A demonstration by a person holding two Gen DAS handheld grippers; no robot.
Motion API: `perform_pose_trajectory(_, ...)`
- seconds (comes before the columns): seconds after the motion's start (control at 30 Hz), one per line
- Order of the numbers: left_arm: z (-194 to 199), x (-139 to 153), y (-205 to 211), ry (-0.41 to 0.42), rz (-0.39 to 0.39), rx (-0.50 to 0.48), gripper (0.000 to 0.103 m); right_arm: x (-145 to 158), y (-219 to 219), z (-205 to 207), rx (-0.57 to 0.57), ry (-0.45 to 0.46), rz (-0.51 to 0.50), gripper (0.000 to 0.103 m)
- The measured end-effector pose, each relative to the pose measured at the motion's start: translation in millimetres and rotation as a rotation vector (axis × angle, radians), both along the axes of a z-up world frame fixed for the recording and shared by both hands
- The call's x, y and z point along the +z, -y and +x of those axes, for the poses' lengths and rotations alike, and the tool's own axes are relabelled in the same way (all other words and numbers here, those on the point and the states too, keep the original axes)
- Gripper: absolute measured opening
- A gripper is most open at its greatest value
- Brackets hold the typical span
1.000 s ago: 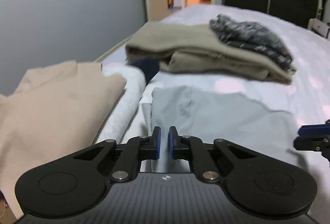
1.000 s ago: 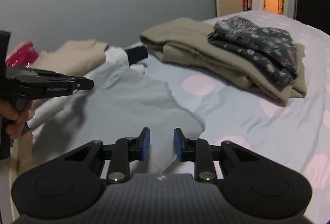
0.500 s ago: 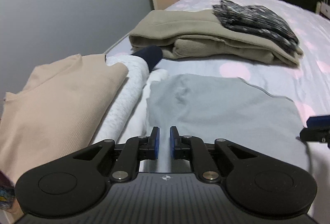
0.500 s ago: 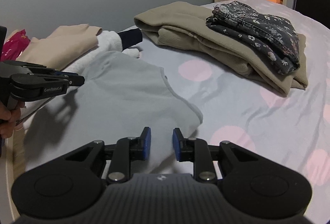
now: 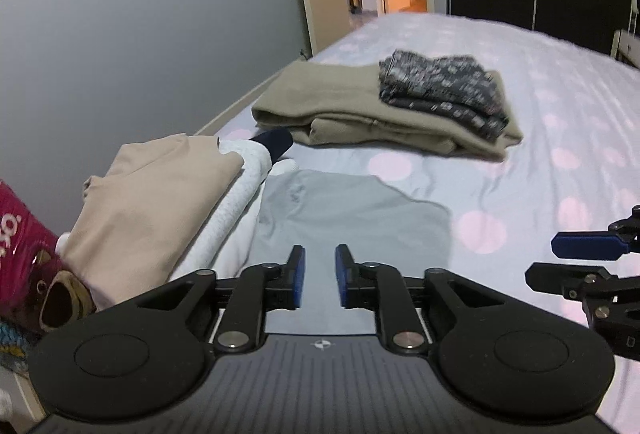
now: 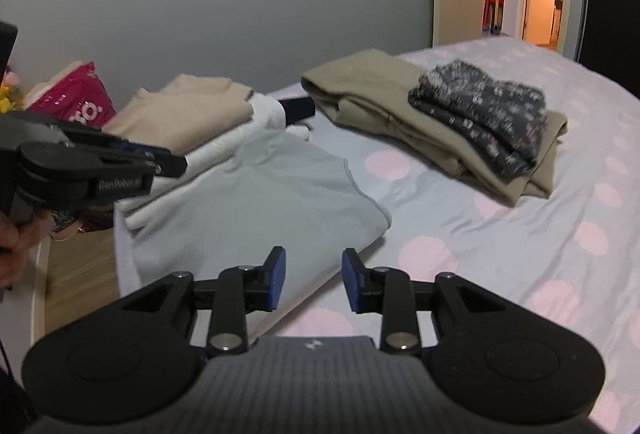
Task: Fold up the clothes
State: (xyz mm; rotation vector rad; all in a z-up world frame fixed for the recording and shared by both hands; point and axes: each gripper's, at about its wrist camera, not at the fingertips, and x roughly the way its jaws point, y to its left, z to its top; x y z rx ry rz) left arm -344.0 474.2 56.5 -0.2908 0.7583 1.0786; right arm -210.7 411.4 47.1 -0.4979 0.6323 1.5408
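Note:
A light grey garment [image 5: 352,214] [image 6: 260,202] lies folded flat near the bed's left edge, just ahead of both grippers. My left gripper [image 5: 320,276] hovers above its near edge, open, with nothing between the blue pads. My right gripper [image 6: 314,280] is open over the garment's right corner, also holding nothing. Each gripper shows in the other's view: the right gripper [image 5: 580,258] at the right edge, the left gripper [image 6: 120,162] at the left, held by a hand [image 6: 12,234].
A tan folded pile [image 5: 360,110] [image 6: 380,106] with a dark floral garment [image 5: 440,90] [image 6: 480,110] on it sits farther up the bed. A beige garment [image 5: 160,194] on a white knit [image 5: 236,202] lies left of the grey one. A pink package [image 5: 20,218] is beside the bed.
Both grippers have drawn back and risen from the grey garment, and their fingers have spread a little wider. The garment now lies flatter and smoother than a second ago.

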Motion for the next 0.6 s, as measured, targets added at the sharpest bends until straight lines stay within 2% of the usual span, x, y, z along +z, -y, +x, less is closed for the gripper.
perform_pose_trajectory(0.1,-2.2,9.3,28.5,0.031,0.019,0.025,0.023,16.7,24.8,-0.3,-0.003,0.011,0.015,0.04)
perform_pose_trajectory(0.23,-7.4,15.0,65.7,0.085,0.047,0.049,0.046,30.3,56.0,-3.2,-0.003,0.023,0.035,0.045)
perform_pose_trajectory(0.3,-9.6,14.3,83.4,0.1,0.053,0.065,0.052,28.5,68.6,-6.9,-0.007,0.027,0.044,0.06)
perform_pose_trajectory(0.37,-12.5,12.0,98.0,0.118,0.046,0.072,0.058,26.7,81.1,-10.6,-0.01,0.031,0.054,0.07)
perform_pose_trajectory(0.43,-17.0,7.1,111.8,0.149,0.037,0.088,0.062,24.9,93.7,-14.3,-0.013,0.035,0.064,0.071)
perform_pose_trajectory(0.5,-23.0,2.0,122.9,0.185,0.019,0.125,0.073,23.2,106.2,-18.0,-0.017,0.038,0.074,0.079)
perform_pose_trajectory(0.6,-28.8,-6.6,138.6,0.172,0.035,0.169,0.075,20.5,125.1,-23.6,-0.022,0.044,0.089,0.082)
